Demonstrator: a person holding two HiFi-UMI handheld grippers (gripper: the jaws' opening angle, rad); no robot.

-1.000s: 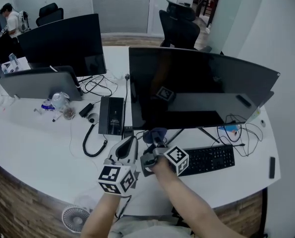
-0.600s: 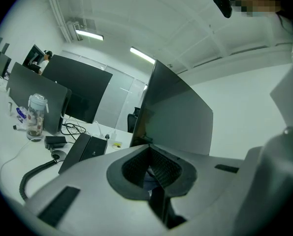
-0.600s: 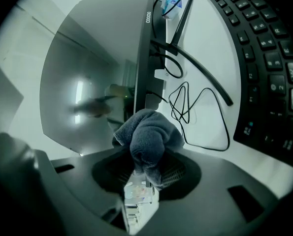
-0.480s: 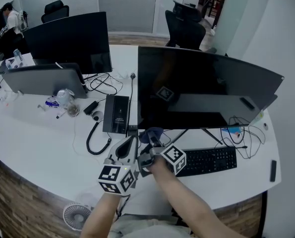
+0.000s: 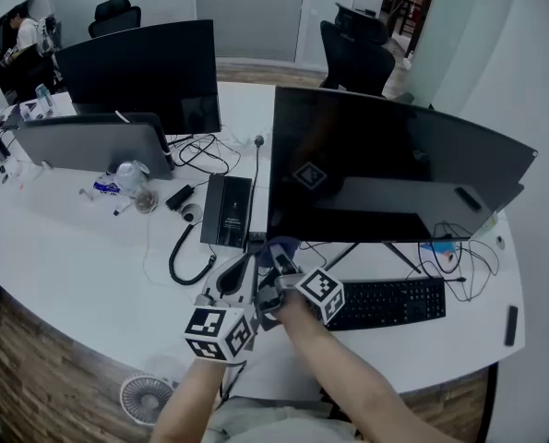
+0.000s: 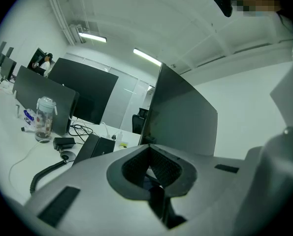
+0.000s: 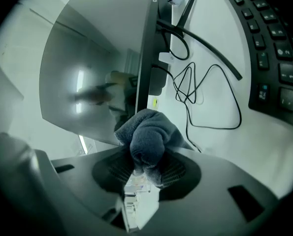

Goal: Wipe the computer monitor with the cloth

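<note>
Two grippers, side by side on forearms stretched forward low over the white desk point(image 5: 89, 266): left gripper point(image 5: 244, 264) with jaws together, empty; right gripper point(image 5: 276, 264) clamped on the bunched blue-grey cloth point(image 5: 277, 247), just beneath the computer monitor point(image 5: 394, 155) at its lower left corner.

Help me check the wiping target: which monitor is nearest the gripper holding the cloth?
The wide monitor behind the keyboard: the right gripper holds the cloth by its lower left corner. The other screens stand farther off, at the left.
</note>
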